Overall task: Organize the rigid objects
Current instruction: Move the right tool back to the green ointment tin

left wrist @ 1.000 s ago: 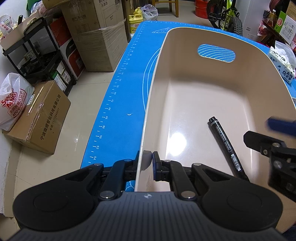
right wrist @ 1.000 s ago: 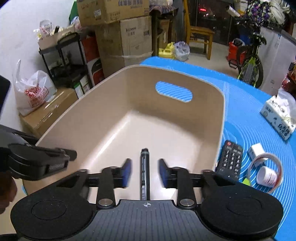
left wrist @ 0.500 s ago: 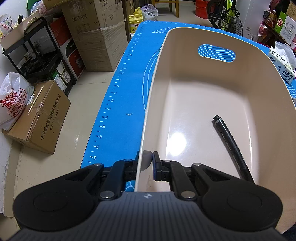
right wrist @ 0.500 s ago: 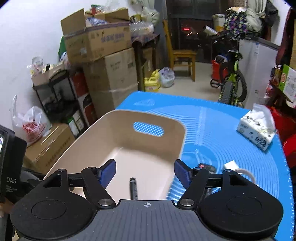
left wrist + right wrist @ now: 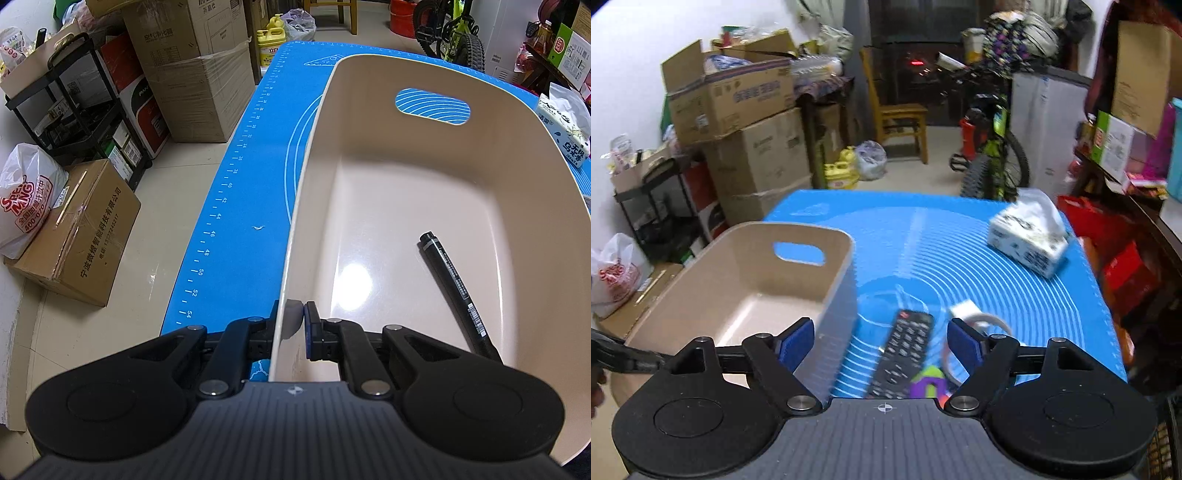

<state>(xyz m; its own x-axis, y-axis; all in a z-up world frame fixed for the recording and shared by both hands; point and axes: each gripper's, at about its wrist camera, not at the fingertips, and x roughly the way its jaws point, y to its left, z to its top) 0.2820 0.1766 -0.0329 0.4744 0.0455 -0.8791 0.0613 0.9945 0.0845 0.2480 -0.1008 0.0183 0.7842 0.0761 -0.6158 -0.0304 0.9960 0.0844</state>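
The left gripper (image 5: 294,317) is clamped on the near wall of the beige bin (image 5: 498,122), one finger outside the wall and one inside, at about 6 o'clock in the left wrist view. The bin sits on a blue mat (image 5: 236,206) that covers the table. A black marker (image 5: 456,291) lies flat on the bin floor toward 4 o'clock of that view, its cap end pointing to 11 o'clock, near the bin's right wall.

In the right wrist view, the right gripper (image 5: 881,341) hangs above the mat with nothing between its blue pads (image 5: 796,343); its jaws have just been opening and now stand wide apart. The bin (image 5: 834,288) lies at about 9 o'clock of this gripper. Under the gap between the fingers, a black remote control (image 5: 901,358) lies on the mat, just beside the bin's outer wall. A purple and green object (image 5: 929,384) lies at the remote's near right, partly hidden by the gripper body. A white ring-shaped item (image 5: 982,321) shows behind the right finger at 3 o'clock. A tissue pack (image 5: 1030,240) rests on the mat at 1 o'clock, well apart from the rest.
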